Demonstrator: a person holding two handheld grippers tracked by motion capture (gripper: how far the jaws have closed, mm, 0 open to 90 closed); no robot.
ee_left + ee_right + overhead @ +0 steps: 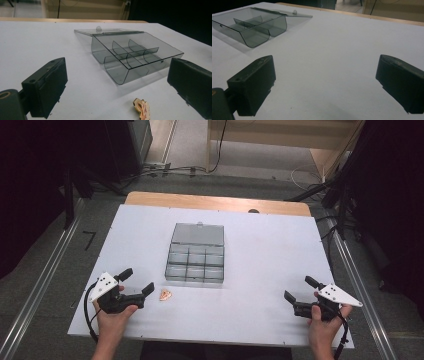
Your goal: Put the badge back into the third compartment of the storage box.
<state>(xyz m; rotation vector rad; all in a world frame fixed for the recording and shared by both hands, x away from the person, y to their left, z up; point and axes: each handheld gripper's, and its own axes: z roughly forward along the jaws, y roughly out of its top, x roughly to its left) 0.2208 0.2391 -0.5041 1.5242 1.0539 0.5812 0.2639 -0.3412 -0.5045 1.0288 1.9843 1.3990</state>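
My left tool (137, 281) sits in the lower left of the high view, jaws spread wide, nothing between them and nothing touched. In the left gripper view the two black jaws stand at the left and right edges with bare white surface (37, 42) between them.

The small orange-pink piece (165, 294) lies flat on the surface just right of the left tool's jaw tips in the high view, apart from them. In the left gripper view it lies at the bottom edge, right of centre, between the jaws but nearer the right one; I see no contact.

The clear box (195, 258) sits at frame centre in the high view, above and right of the piece, lid laid open on its far side, its compartments looking empty.

My right tool (299, 291) is at lower right, jaws also wide apart, holding nothing, well apart from the box and the piece.
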